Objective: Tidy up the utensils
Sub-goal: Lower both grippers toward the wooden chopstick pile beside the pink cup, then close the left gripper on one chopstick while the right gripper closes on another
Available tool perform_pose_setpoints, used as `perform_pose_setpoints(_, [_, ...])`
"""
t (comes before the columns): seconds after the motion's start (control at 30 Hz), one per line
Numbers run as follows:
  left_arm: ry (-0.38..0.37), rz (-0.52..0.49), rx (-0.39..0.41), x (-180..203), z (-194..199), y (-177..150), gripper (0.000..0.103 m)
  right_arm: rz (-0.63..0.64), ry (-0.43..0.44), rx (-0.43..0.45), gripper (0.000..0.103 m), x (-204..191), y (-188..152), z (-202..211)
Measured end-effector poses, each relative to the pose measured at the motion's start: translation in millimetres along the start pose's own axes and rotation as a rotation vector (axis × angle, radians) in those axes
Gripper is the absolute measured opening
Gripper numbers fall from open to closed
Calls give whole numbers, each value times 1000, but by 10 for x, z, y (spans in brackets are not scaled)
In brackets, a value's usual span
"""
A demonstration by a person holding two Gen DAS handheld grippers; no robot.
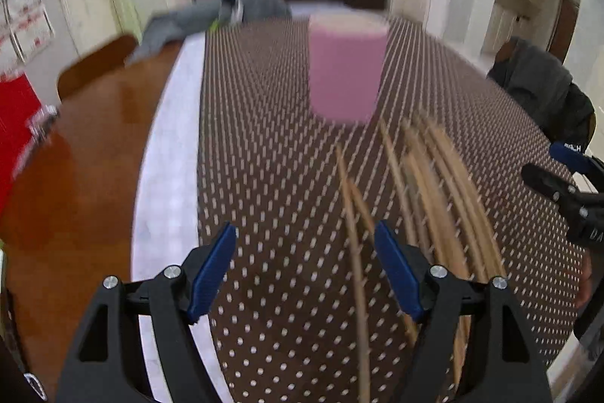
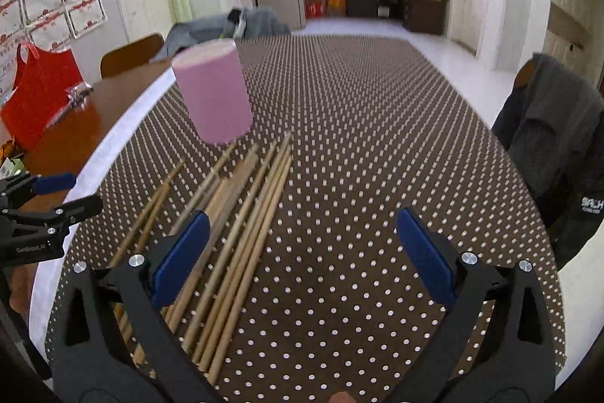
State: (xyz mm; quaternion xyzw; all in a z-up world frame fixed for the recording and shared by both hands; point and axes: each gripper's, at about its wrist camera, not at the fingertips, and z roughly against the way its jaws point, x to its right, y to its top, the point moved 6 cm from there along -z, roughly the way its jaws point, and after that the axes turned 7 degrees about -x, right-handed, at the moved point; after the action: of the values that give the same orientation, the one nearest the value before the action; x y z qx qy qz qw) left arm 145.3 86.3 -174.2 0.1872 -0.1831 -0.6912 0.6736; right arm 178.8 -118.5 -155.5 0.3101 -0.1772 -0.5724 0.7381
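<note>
I note bare wooden table (image 2: 94, 127) left of the dotted cloth (image 2: 377, 146). My left gripper (image 1: 305, 270) hangs wide, empty; chopsticks (image 2: 234, 233) lie loose before the pink holder (image 2: 213, 93) (upright). My right gripper (image 2: 302, 252) likewise gapes, empty.

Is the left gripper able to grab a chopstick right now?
Probably yes. The left gripper is open, and the chopsticks lie loose on the mat just ahead, nothing covering them.
</note>
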Motion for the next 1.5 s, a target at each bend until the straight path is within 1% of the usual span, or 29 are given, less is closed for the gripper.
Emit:
perform_pose_setpoints(0.07, [-40, 3, -53, -24, -132, -62, 74, -6, 10, -45, 97, 27, -47, -103])
perform_pose_setpoints(0.1, [-38, -4, -85, -15, -189, -105, 74, -8, 19, -62, 97, 27, -67, -146])
perform_pose_setpoints(0.13, [-31, -12, -98, 6, -209, -117, 74, -6, 25, -84, 97, 26, -86, -197])
perform_pose_setpoints(0.17, [-26, -24, -109, 25, -229, -130, 74, -1, 26, -102, 97, 23, -103, -243])
perform_pose_setpoints(0.3, [-47, -41, -134, 85, -306, -123, 74, 3, 25, -156, 97, 55, -135, -405])
perform_pose_setpoints(0.37, [-30, -54, -152, 133, -367, -63, 74, 1, 30, -186, 96, 61, -129, -508])
perform_pose_setpoints(0.4, [-21, -63, -161, 144, -400, -34, 73, 2, 29, -193, 94, 66, -121, -544])
perform_pose_setpoints(0.47, [-18, -72, -185, 167, -467, 12, 55, 5, 18, -212, 92, 79, -102, -617])
perform_pose_setpoints(0.5, [-20, -69, -199, 180, -498, 29, 53, 5, 9, -224, 90, 87, -94, -652])
perform_pose_setpoints(0.53, [-22, -70, -209, 182, -533, 55, 52, 5, 7, -234, 86, 86, -92, -695])
perform_pose_setpoints(0.57, [-20, -74, -206, 186, -545, 76, 52, 3, 16, -247, 86, 83, -92, -731])
perform_pose_setpoints(0.73, [-22, -89, -220, 181, -565, 125, 52, 25, 0, -276, 85, 42, -85, -814])
perform_pose_setpoints(0.87, [-22, -79, -234, 124, -647, 287, 51, 55, -11, -309, 85, -28, -36, -885])
perform_pose_setpoints(0.9, [-23, -77, -240, 113, -664, 324, 48, 58, -10, -322, 85, -15, -27, -899])
perform_pose_setpoints(0.93, [-18, -79, -245, 104, -670, 348, 41, 60, -15, -330, 85, 4, -16, -908])
perform_pose_setpoints(0.97, [-15, -82, -248, 99, -673, 353, 39, 63, -14, -341, 85, 25, -11, -916])
perform_pose_setpoints(1.03, [-20, -72, -252, 72, -691, 379, 39, 56, -11, -356, 85, 67, 7, -933])
perform_pose_setpoints(1.1, [-14, -65, -251, 64, -709, 395, 38, 74, -34, -376, 85, 76, 26, -973])
perform_pose_setpoints(1.13, [-8, -69, -250, 72, -727, 423, 36, 96, -49, -380, 85, 70, 25, -978])
perform_pose_setpoints(1.2, [-14, -63, -259, 76, -768, 487, 33, 103, -47, -396, 85, 77, 78, -1012])
perform_pose_setpoints(1.23, [-16, -60, -262, 85, -774, 494, 29, 109, -42, -410, 84, 85, 102, -1035])
perform_pose_setpoints(1.27, [-17, -56, -246, 79, -795, 547, 22, 114, -38, -423, 83, 78, 124, -1044])
perform_pose_setpoints(1.3, [-14, -55, -249, 76, -806, 570, 18, 115, -30, -436, 76, 72, 154, -1049])
perform_pose_setpoints(1.33, [-16, -47, -257, 64, -825, 608, 9, 116, -29, -443, 59, 65, 196, -1060])
perform_pose_setpoints(1.37, [-23, -36, -262, 46, -836, 632, 8, 118, -24, -450, 46, 94, 243, -1050])
perform_pose_setpoints(1.4, [-33, -27, -268, 36, -854, 666, 7, 114, -16, -458, 25, 99, 299, -1028])
perform_pose_setpoints(1.43, [-36, -26, -268, 29, -861, 674, 6, 108, -16, -473, 20, 144, 340, -1039])
perform_pose_setpoints(1.5, [-40, -10, -263, 18, -882, 714, 5, 88, 12, -488, 16, 217, 418, -1068])
